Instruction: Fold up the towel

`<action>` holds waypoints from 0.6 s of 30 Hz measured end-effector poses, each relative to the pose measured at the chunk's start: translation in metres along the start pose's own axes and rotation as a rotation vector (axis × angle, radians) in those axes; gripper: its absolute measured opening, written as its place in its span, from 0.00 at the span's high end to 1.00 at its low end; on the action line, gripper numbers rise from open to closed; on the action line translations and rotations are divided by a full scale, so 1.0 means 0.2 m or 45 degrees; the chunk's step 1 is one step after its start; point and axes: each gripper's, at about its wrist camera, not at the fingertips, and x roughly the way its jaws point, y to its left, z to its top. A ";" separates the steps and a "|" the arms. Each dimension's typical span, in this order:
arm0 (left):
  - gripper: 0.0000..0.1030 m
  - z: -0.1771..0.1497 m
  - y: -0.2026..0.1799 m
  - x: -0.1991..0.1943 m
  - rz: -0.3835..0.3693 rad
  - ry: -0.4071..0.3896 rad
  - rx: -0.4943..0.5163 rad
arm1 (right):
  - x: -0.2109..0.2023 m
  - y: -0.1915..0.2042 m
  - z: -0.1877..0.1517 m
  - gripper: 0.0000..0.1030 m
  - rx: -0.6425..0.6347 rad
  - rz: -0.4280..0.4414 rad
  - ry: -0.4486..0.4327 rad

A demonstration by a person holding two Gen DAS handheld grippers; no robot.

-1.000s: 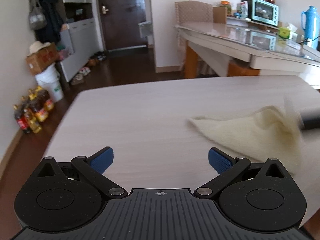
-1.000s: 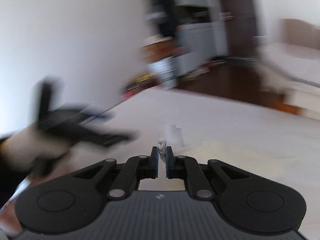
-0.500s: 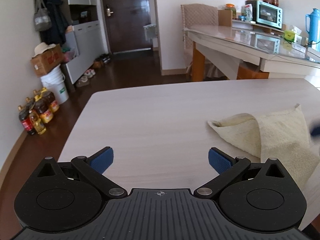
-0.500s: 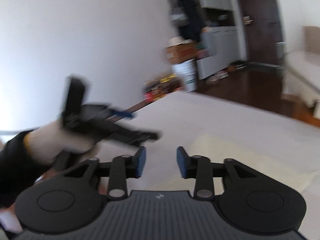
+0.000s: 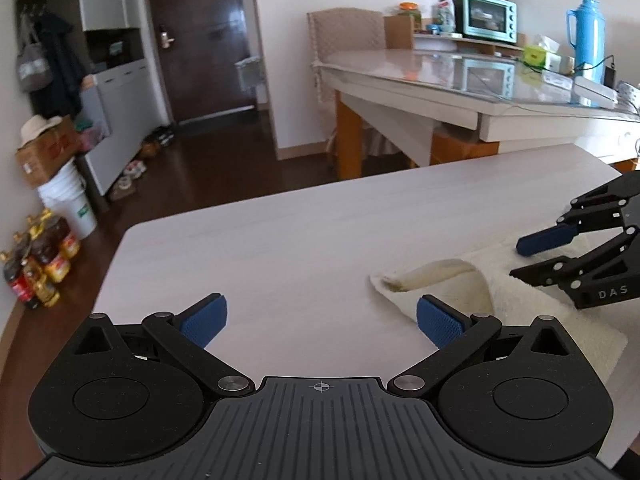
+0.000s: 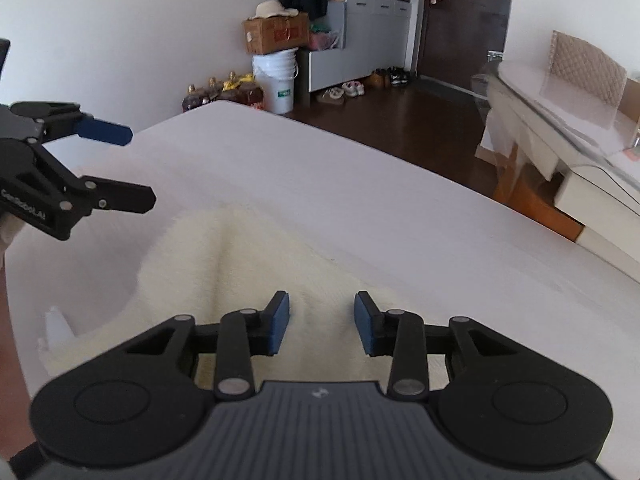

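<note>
Beneath right gripper's [image 6: 321, 322] parted fingers, towel [image 6: 240, 264]

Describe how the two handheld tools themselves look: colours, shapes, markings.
Both are matte black. The left tool has a ribbed central body, two round discs, jointed linkage arms with silver pivot pins, and blue textured pads. The right tool is built the same; seen from the left wrist view, white letters "DAS" mark its side. The left one carries white side lettering too, unreadable.

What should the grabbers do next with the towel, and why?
Probably lower the right gripper and pinch the towel again. Both it and the left gripper are open and hold nothing, and the towel lies humped and only loosely folded on the table.
</note>
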 end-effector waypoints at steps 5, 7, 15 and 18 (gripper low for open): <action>0.00 0.02 -0.07 0.09 -0.067 0.022 0.020 | 0.03 -0.21 -0.01 0.53 0.106 -0.122 -0.023; 0.00 0.02 -0.09 0.10 -0.080 0.028 0.024 | 0.02 -0.25 -0.02 0.54 0.126 -0.163 -0.021; 0.00 -0.01 -0.18 0.12 -0.100 0.070 0.089 | -0.05 -0.36 -0.08 0.55 0.198 -0.178 -0.055; 0.00 -0.02 -0.18 0.12 -0.098 0.070 0.080 | -0.05 -0.31 -0.04 0.56 0.175 -0.080 -0.096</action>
